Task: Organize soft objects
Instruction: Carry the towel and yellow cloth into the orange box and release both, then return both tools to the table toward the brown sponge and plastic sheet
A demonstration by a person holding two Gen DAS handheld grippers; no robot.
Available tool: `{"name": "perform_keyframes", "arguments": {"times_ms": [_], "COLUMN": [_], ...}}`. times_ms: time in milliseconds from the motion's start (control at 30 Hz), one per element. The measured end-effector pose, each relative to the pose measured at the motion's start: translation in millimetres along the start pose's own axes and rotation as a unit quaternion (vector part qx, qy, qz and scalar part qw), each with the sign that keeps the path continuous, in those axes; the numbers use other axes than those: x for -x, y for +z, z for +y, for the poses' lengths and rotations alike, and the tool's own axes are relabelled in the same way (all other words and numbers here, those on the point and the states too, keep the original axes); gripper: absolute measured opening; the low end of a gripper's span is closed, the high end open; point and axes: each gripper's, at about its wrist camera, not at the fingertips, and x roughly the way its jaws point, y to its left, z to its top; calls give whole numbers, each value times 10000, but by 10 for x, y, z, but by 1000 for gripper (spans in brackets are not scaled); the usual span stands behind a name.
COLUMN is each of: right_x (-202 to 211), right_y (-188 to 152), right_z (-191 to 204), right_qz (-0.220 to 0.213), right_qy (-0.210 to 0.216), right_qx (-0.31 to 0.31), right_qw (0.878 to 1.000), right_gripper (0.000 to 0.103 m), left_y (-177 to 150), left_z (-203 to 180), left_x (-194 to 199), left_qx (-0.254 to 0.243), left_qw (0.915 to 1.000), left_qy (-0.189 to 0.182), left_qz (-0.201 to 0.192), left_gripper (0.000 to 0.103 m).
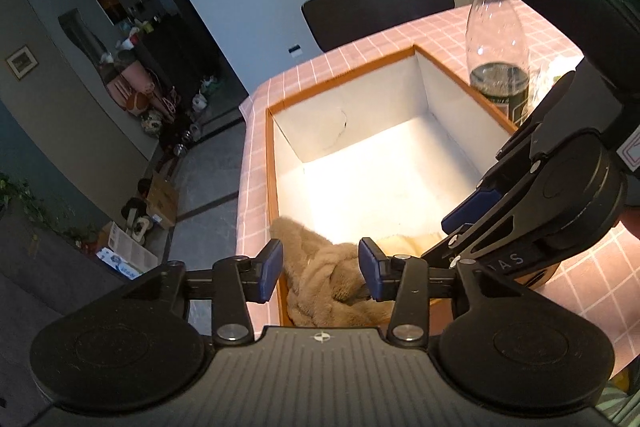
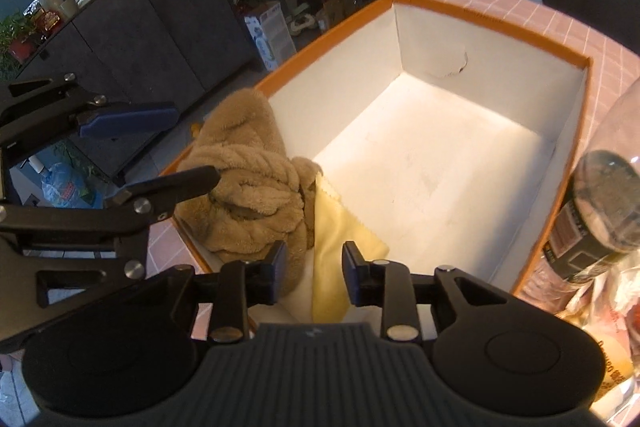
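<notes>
At the left, the left gripper [image 1: 320, 273] hangs over the near corner of an open box [image 1: 424, 53] with an orange rim and white inside. Its blue pads stand apart, with a brown fuzzy cloth [image 1: 320, 287] between them; the right-hand pad looks close against the pile, but the pads are not pressing it from both sides. The cloth lies bunched in that near corner, part of it draped over the rim.

To the right of it, a pale yellow cloth [image 2: 334, 239] lies on the box floor, its upper edge tucked against the brown one. The right gripper [image 2: 315, 275] is above this yellow cloth, fingers apart — the cloth shows in the gap, and neither pad is clamped on it. The rest of the box floor is bare white.

Further right, a clear plastic bottle [image 1: 496, 39] with a white cap and a dark label stands just beside the box's outer wall, on a table [image 1: 400, 35] covered in pink checked cloth.
</notes>
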Motion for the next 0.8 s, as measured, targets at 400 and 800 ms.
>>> {"name": "perform_keyframes", "arguments": {"times_ms": [400,800], "right_x": [925,1609], "right_y": [-536,-1761], "right_z": [-60,-757], "right_qz": [-1332,-1949], "right_qy": [-584,-1929], "right_qx": [145,-774], "right_qw": [9893,9585], "right_gripper": [47,56], "left_y": [166,125], "left_z": [-307,-1231], "left_x": [478,412], "left_qx": [274,583], "left_qw": [9923,9632], "left_qy": [-226,-1785], "left_qz": [-1188,-1925], "left_gripper": [49,49]}}
